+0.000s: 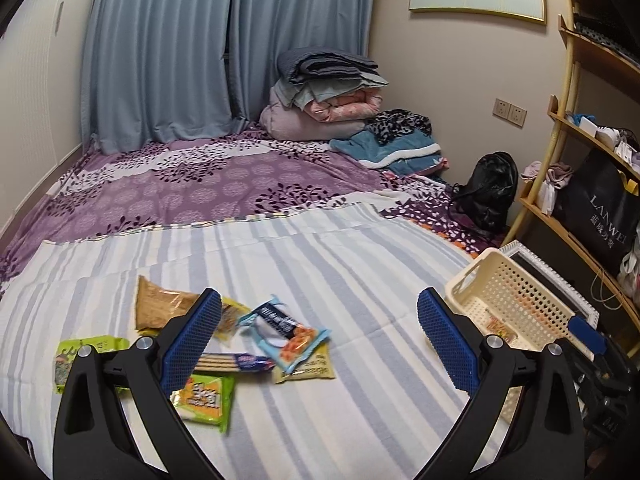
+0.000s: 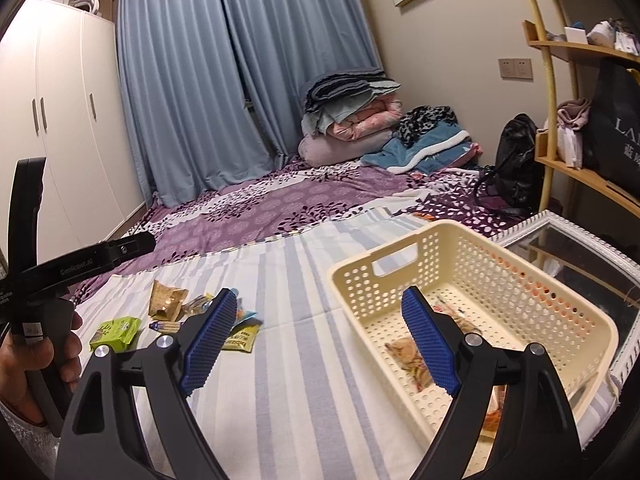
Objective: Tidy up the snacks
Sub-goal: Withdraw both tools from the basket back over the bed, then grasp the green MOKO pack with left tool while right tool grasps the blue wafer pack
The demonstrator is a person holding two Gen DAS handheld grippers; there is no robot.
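Several snack packets lie on the striped cloth: a brown bag (image 1: 160, 304), a blue noodle packet (image 1: 286, 334), a green packet (image 1: 70, 354), an orange-green packet (image 1: 206, 398) and a biscuit sleeve (image 1: 236, 362). My left gripper (image 1: 318, 344) is open and empty just above and right of them. A cream perforated basket (image 2: 560, 316) sits on the right with an orange snack packet (image 2: 408, 354) inside. My right gripper (image 2: 318, 344) is open and empty at the basket's near left wall. The snack pile also shows in the right wrist view (image 2: 168, 300).
The striped cloth (image 1: 320, 264) covers the near part of a purple bedspread (image 1: 208, 184). Folded bedding (image 1: 324, 92) is piled at the far wall. A black backpack (image 1: 486, 192), a framed mirror (image 2: 576, 240) and a bamboo shelf (image 1: 576, 216) stand right of the basket.
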